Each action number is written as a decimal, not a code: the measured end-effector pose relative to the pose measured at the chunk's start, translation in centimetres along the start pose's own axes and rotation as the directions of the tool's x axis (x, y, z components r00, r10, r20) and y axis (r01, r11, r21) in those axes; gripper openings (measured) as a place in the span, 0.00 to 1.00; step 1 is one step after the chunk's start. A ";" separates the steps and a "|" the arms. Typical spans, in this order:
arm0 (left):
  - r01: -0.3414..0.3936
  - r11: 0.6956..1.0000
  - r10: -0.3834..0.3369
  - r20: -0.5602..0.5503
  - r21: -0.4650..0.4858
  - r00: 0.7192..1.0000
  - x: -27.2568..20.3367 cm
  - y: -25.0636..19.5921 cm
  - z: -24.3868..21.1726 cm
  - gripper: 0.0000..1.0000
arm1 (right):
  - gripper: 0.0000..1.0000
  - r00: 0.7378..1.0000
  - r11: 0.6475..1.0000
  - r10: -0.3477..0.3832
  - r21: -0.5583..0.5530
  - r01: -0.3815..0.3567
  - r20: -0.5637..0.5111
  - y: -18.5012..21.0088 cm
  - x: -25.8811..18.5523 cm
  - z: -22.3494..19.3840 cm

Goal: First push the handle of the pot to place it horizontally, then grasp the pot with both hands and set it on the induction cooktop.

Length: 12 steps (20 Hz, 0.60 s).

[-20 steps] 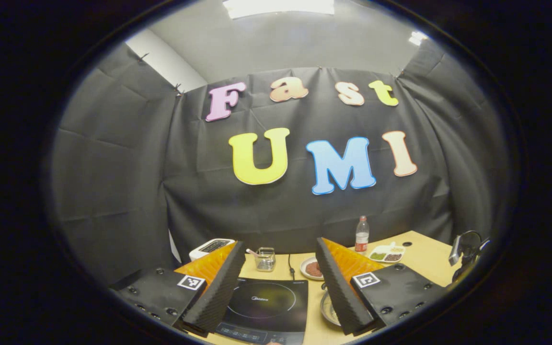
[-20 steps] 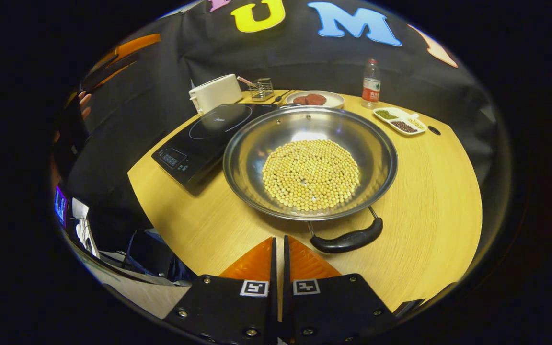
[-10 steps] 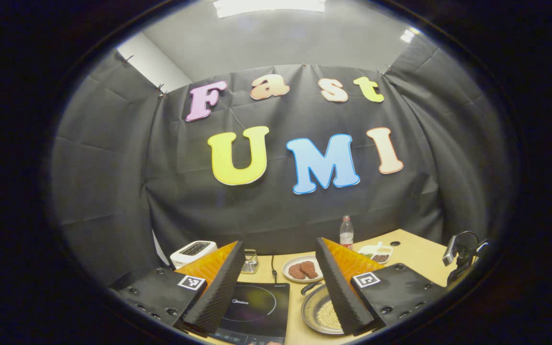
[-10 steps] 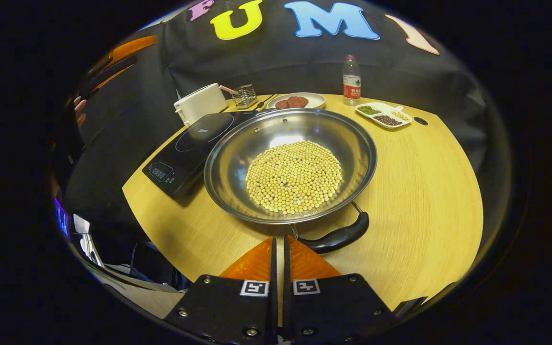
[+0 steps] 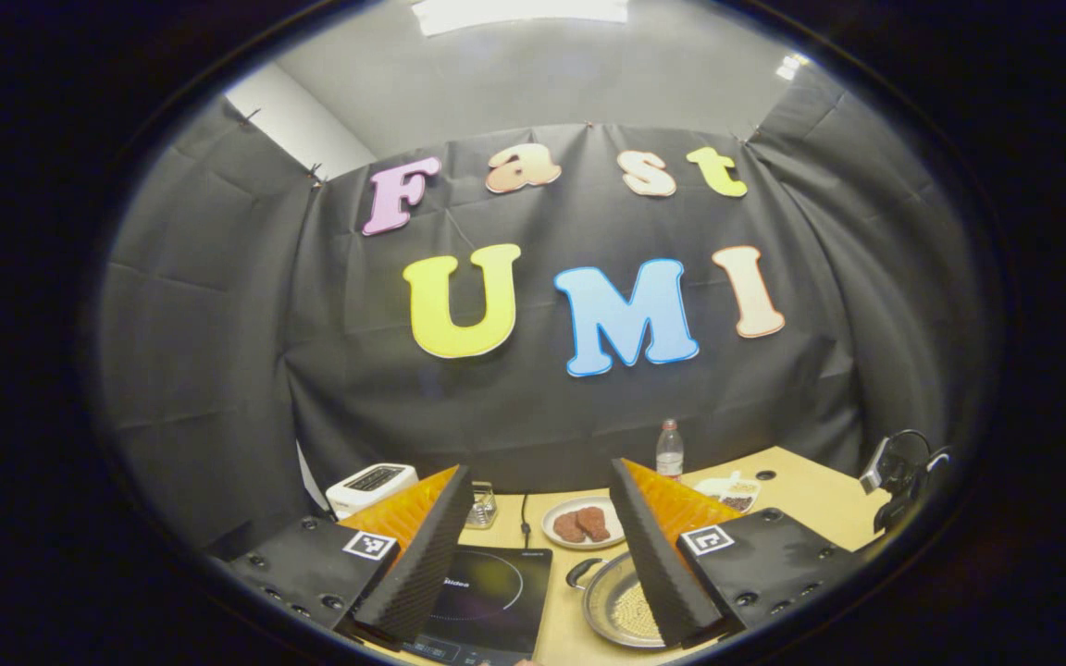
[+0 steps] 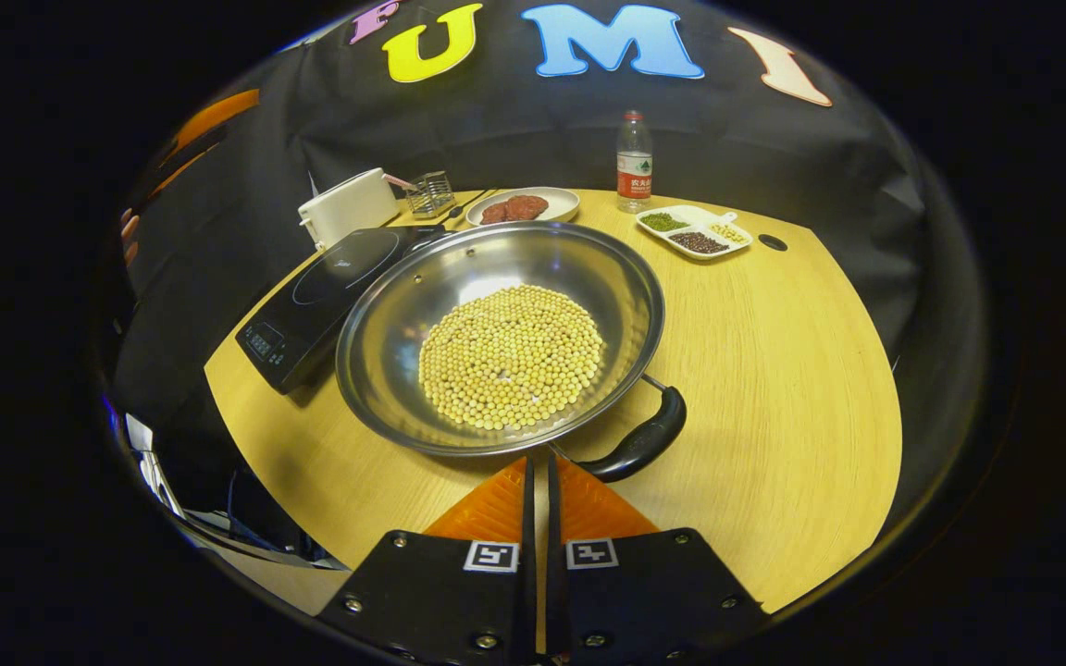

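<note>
**Closed fingers nudging the pot handle**

The right gripper (image 6: 539, 472), fingers pressed together on nothing, sits at the black near handle (image 6: 639, 444) of the steel pot (image 6: 496, 333), apparently step 1, the push. The left gripper (image 5: 538, 527) hangs wide open, empty. The pot, round, shiny, layered with small pale beans, touches the flat glassy induction cooktop (image 6: 320, 296). Next: level the handle, then grip both sides.

**Crowded wooden tabletop**

The pale wooden table (image 6: 774, 388) carries the steel pot (image 6: 403, 305) beside the black induction cooktop (image 6: 311, 296). Along the back: white toaster (image 6: 348, 205), wire basket (image 6: 429, 192), meat plate (image 6: 522, 206), bottle (image 6: 633, 165), divided dish (image 6: 695, 231).
</note>
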State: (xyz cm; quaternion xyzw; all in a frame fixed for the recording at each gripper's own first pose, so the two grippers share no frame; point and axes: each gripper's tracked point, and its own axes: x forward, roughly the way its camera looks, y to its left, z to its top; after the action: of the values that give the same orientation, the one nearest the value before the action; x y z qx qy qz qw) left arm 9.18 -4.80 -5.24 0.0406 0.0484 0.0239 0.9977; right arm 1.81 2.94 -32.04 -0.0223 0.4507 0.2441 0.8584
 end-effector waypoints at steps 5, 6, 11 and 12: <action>-0.045 0.999 0.045 -0.017 0.004 0.999 0.1 0.2 -1.0 1.00 | 0.05 1.000 1.000 -0.007 -0.017 0.007 -0.002 -2.0 0.6 0.8; -0.055 0.998 0.055 -0.022 0.003 0.998 0.3 0.3 -1.2 0.99 | 0.05 1.000 1.000 -0.005 -0.024 0.005 -0.003 -2.3 0.7 1.0; -0.087 0.996 0.087 -0.038 0.007 0.996 0.6 0.5 -2.1 1.00 | 0.04 1.000 0.998 -0.022 -0.058 0.020 -0.020 -3.9 1.4 1.0; -0.090 0.996 0.090 -0.043 0.011 0.995 0.6 0.5 -2.3 1.00 | 0.04 1.000 0.998 -0.021 -0.056 0.020 -0.019 -4.1 1.6 1.3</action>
State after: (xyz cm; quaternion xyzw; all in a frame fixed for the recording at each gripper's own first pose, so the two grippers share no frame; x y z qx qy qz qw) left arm 9.56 -4.13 -7.54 0.0466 0.0681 0.0693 0.9942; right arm 5.34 0.27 -33.29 -0.0531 0.4521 0.2475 0.8553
